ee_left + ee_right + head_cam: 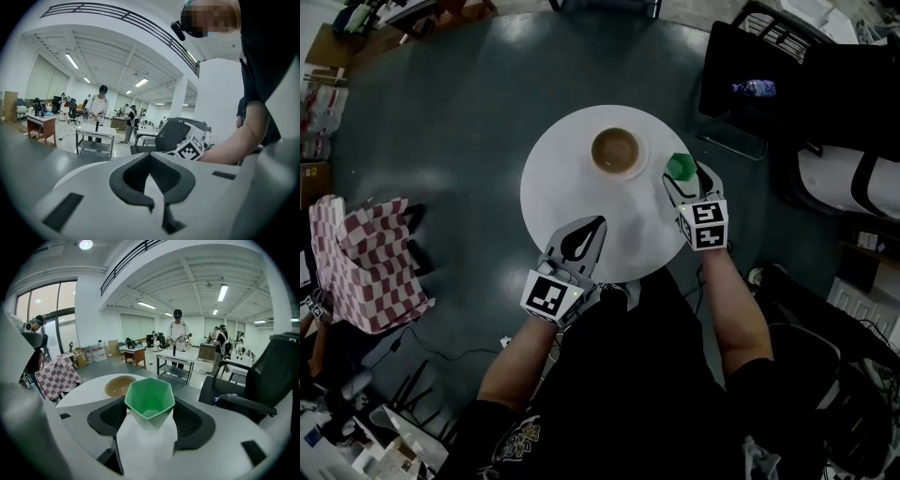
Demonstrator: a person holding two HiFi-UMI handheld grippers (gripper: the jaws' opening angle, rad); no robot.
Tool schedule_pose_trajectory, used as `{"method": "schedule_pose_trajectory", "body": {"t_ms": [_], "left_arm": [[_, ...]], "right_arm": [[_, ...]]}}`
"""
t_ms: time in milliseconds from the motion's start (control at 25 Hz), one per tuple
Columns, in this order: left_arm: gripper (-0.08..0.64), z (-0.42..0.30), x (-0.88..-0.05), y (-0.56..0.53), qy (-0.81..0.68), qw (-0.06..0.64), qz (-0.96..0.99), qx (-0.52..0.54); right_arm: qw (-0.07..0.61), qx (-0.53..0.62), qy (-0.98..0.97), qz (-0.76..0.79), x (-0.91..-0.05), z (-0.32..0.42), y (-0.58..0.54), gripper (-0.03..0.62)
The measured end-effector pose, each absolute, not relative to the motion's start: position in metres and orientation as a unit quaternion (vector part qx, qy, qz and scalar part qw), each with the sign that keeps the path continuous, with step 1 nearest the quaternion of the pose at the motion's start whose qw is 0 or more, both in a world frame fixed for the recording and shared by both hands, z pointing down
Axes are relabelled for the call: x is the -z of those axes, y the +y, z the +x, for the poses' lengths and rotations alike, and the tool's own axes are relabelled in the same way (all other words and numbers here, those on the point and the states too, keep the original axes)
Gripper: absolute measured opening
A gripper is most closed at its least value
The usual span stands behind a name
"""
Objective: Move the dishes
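Cup, green, pinched by right gripper fingers at white table right rim; 1 brown bowl ahead-left of them, bare tabletop between. Left gripper fingers pressed together, apparently empty, over near rim.

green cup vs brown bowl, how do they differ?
The cup is green and faceted; the bowl is brown and round. The cup is gripped in the right claw; the bowl sits free on the table. The cup is at the table's edge; the bowl is further in. Both are upright.
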State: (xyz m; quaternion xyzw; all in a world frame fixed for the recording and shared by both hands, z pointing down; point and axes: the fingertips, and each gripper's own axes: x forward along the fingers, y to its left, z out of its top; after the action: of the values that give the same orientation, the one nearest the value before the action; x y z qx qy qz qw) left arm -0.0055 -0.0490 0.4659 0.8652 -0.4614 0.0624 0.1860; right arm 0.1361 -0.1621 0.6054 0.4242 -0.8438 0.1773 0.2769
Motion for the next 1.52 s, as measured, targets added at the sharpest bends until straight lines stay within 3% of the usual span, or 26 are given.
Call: {"method": "schedule_pose_trajectory", "body": {"t_ms": [1080, 1520], "left_arm": [[0.005, -0.006, -0.493, -0.068, -0.481, 0.212, 0.847, -0.073], [0.005, -0.01, -0.472, -0.053, -0.485, 0.194, 0.85, -0.067]], "right_arm": [[0.316, -0.187, -0.843, 0.392, -0.649, 0.125, -0.186, 0.313], [0.299, -0.167, -0.844, 0.413, -0.603, 0.14, -0.171, 0.313]]}}
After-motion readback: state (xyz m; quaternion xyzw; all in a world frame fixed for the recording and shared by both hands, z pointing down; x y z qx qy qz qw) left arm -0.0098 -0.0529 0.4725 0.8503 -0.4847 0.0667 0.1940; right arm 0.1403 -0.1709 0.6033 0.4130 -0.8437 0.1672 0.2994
